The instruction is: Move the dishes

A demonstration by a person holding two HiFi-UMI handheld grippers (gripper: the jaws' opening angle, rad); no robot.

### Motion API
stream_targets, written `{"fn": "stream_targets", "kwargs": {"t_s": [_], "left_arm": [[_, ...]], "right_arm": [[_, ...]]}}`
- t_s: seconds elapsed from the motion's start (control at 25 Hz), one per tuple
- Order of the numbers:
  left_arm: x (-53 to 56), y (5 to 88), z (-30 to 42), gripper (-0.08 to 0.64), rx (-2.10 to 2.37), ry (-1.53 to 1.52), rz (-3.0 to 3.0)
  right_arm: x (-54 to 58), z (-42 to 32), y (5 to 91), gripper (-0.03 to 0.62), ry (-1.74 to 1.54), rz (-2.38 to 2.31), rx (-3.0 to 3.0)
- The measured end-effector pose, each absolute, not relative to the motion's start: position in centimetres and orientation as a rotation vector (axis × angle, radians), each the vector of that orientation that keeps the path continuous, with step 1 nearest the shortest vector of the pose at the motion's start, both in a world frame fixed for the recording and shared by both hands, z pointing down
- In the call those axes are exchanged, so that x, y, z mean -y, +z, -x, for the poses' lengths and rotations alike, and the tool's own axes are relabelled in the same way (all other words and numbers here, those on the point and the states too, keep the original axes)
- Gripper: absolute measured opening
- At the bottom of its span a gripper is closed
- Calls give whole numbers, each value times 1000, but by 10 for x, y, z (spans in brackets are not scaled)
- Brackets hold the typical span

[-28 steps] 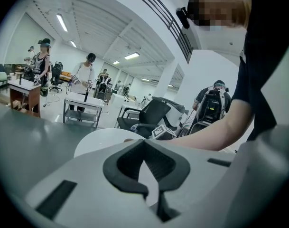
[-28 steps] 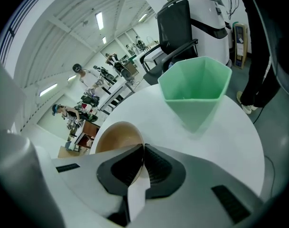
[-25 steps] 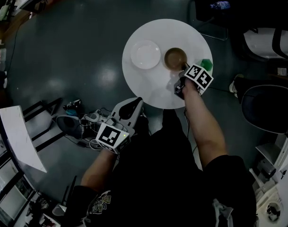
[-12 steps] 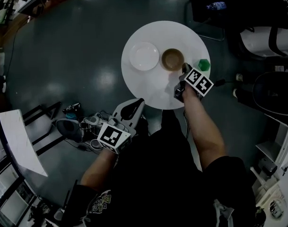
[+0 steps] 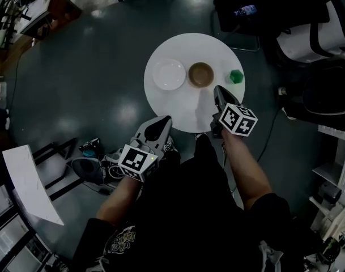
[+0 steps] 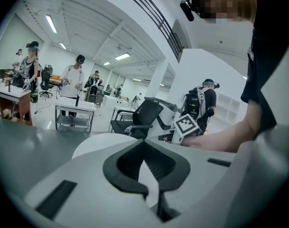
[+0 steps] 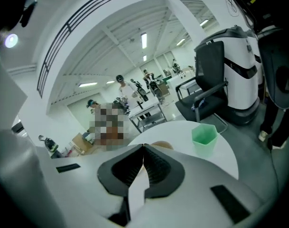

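A round white table [image 5: 183, 109] carries a white plate [image 5: 169, 74], a brown bowl [image 5: 201, 74] and a green cup [image 5: 235, 76] in a row. My right gripper [image 5: 216, 88] hangs above the table's near right part, short of the bowl; its jaws have just closed with nothing between them. In the right gripper view the gripper [image 7: 144, 147] is shut, with the green cup [image 7: 204, 136] ahead to the right and a sliver of the bowl [image 7: 161, 146] behind the tips. My left gripper [image 5: 164, 119] waits off the table's near edge, shut and holding nothing [image 6: 144, 144].
Black office chairs stand to the right [image 5: 325, 95] and beyond the table [image 5: 240, 10]. Cables and gear lie on the floor at the lower left [image 5: 93, 152], beside a white board [image 5: 28, 174]. People and desks fill the room's far side [image 6: 75, 87].
My right gripper has drawn back from the bowl's rim towards me and risen above the table. The left gripper has hardly moved.
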State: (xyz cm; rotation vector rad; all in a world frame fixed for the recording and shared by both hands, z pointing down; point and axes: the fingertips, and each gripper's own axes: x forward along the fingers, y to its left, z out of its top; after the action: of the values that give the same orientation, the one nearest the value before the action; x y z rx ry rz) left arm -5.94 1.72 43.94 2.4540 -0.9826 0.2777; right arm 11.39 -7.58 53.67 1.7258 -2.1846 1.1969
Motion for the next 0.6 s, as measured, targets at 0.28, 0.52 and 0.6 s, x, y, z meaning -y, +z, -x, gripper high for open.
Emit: {"fn": "stream_targets", "kwargs": {"t_s": [0.28,0.52,0.6], "left_arm": [[-26,423,68,6,964,260,-2481],[-41,407,79,6,908,212,-2468],[-46,399,81,6,881,197,-2472]], "right_arm": [[33,-66,462,23,994,-1582,2404],[-6,-33,417,23,879,-1531,2501],[-18,-25,408,23,852,-1520,2515]]}}
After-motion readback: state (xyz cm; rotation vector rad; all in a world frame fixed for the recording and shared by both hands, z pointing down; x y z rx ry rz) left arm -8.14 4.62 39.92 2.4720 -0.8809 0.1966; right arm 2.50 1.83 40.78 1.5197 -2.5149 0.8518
